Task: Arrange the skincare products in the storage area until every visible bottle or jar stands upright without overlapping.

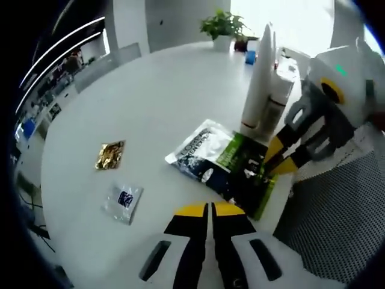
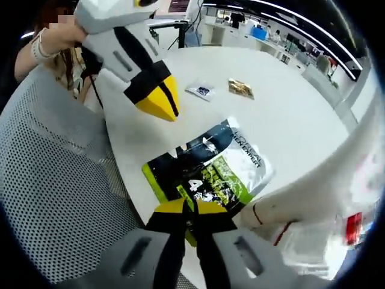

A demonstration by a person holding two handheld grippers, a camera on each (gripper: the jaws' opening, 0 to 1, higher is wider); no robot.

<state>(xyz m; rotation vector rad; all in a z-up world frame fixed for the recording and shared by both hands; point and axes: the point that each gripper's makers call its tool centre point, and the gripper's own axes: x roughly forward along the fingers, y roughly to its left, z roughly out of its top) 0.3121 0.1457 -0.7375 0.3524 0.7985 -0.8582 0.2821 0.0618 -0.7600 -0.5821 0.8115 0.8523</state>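
A: Where the left gripper view is consulted, how are the left tongs point(image 1: 210, 209) positioned?

B: The jaws are seen pressed together, yellow tips touching, with nothing held between them. They are held above the white round surface point(image 1: 150, 102), just short of the green-and-black sachet pack point(image 1: 225, 162).

A: How are the right tongs point(image 2: 183, 208) set?

B: In the right gripper view the yellow tips are seen closed against the near edge of the sachet pack point(image 2: 207, 165). Whether the edge is actually pinched cannot be told. In the left gripper view these tongs point(image 1: 280, 158) are seen entering from the right, tips at the pack's far edge.

A: Where are the skincare products located?

B: The sachet pack is laid flat near the surface's edge. Two white tubes point(image 1: 264, 84) are stood upright directly behind it, touching each other; in the right gripper view a white tube point(image 2: 325, 198) is seen large and blurred beside the pack. A small gold sachet point(image 1: 110, 155) and a small clear sachet point(image 1: 123, 201) are laid flat, well apart from the pack and near each other.

A: What else is recorded?

B: A potted plant point(image 1: 222, 27) is placed at the surface's far side. A mesh chair back point(image 2: 54, 192) is seen beside the surface.
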